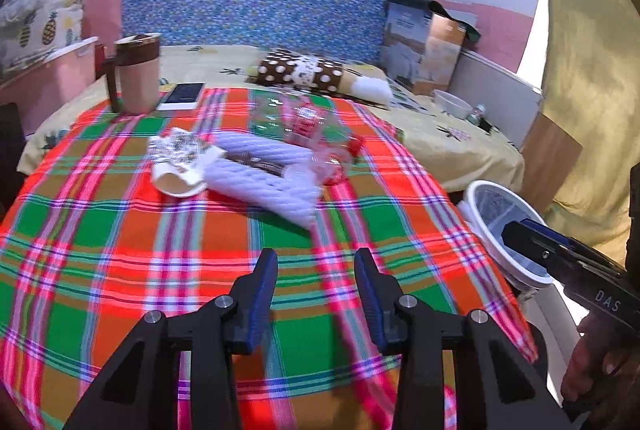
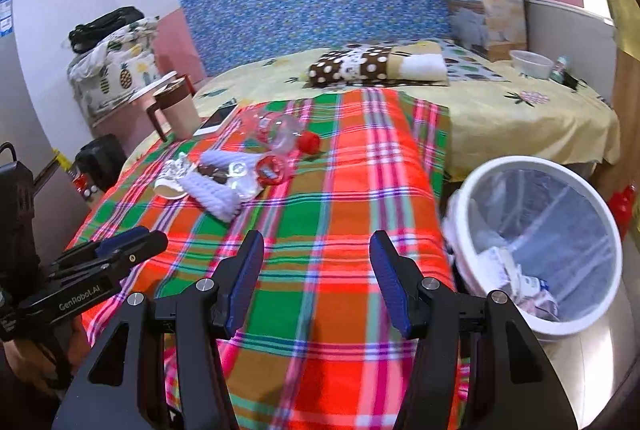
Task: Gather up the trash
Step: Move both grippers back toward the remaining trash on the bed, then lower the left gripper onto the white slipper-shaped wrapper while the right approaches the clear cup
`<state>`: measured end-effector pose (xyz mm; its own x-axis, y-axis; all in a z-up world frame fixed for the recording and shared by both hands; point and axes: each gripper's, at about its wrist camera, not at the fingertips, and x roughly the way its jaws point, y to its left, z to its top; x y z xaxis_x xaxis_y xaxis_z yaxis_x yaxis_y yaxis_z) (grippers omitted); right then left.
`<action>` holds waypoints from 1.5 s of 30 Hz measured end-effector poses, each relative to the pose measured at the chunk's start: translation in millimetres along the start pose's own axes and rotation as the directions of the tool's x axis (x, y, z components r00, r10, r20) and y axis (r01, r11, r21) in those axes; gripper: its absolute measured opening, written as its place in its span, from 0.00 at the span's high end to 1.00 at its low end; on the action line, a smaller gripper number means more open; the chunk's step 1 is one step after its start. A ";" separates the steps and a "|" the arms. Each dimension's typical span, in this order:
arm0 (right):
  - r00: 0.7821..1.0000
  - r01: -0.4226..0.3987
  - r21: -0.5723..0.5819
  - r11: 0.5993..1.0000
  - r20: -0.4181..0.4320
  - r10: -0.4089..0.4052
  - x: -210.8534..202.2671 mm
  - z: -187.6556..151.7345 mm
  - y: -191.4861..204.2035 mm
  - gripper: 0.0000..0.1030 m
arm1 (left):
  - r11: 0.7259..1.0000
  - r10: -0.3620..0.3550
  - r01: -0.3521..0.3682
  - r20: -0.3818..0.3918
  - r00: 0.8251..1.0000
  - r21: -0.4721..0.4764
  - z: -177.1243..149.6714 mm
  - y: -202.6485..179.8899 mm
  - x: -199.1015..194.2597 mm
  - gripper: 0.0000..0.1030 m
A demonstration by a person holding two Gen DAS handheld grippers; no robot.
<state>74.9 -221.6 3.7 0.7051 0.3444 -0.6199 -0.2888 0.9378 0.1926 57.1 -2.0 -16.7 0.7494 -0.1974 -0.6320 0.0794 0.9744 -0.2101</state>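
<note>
A: Where is the trash lying right now?

B: It is sitting in a loose heap on the plaid cloth (image 1: 224, 270) covering the bed, well ahead of both tools. There is a crumpled paper cup (image 1: 180, 166), a white ribbed wrapper (image 1: 264, 178) touching it, and clear plastic packaging (image 1: 308, 126) with red caps just beyond.

A: And the fingers?

B: The left gripper (image 1: 316, 280) is hovering over the cloth with its fingers spread and nothing between them. The right gripper (image 2: 316, 270) is doing the same, spread wide and empty, with the white bin (image 2: 536, 242) just beside it off the edge of the bed. The bin is lined with a clear bag and is already holding some crumpled paper.

A: How is that heap going to handle?

B: I am judging all of it to be very light and easily crushed. The cup is looking flattened and soft, so pinching its rim or a fold should be giving a firm hold. The clear plastic is probably slick and springy; closing on a crinkled edge seems safer than on a smooth bulge. The ribbed wrapper is looking limp, so it may be drooping when lifted, and taking it near the middle would be keeping it from trailing.

A: Anything to avoid?

B: The phone (image 1: 182, 96) and the mug (image 1: 138, 72) are standing near the heap, and they are not trash.
</note>
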 end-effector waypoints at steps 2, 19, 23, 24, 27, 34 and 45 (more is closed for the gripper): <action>1.000 -0.011 -0.011 1.000 -0.003 0.011 3.6 1.1 5.2 0.45 | 1.000 0.015 -0.015 0.002 1.000 -0.013 1.7 7.9 -0.2 0.61; 0.997 -0.070 -0.051 0.996 -0.036 0.068 29.8 12.3 34.2 0.45 | 0.994 0.076 -0.074 0.019 0.997 -0.083 13.7 52.8 4.9 0.61; 0.996 -0.084 -0.066 0.994 -0.048 0.081 40.0 16.4 41.3 0.51 | 0.992 0.090 -0.087 0.024 0.996 -0.094 19.2 60.6 8.0 0.61; 0.995 -0.089 -0.067 0.994 -0.053 0.085 43.2 17.8 43.0 0.51 | 0.991 0.095 -0.092 0.027 0.995 -0.098 21.1 63.5 9.2 0.61; 0.994 -0.099 -0.070 0.993 -0.061 0.095 50.1 21.4 46.0 0.51 | 0.989 0.105 -0.101 0.029 0.994 -0.111 26.5 71.7 13.4 0.61; 0.989 -0.121 -0.067 0.990 -0.093 0.114 70.7 28.3 52.0 0.52 | 0.982 0.129 -0.124 0.027 0.991 -0.142 42.7 91.5 29.5 0.61; 0.984 -0.126 -0.061 0.990 -0.131 0.117 96.9 35.2 56.8 0.54 | 0.970 0.134 -0.133 -0.012 0.991 -0.206 55.6 114.7 64.3 0.61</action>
<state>149.7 -133.4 -18.7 0.5753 0.4435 -0.6873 -0.4142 0.8825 0.2227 150.9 103.0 -40.0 0.7456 -0.0665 -0.6631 -0.1580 0.9490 -0.2728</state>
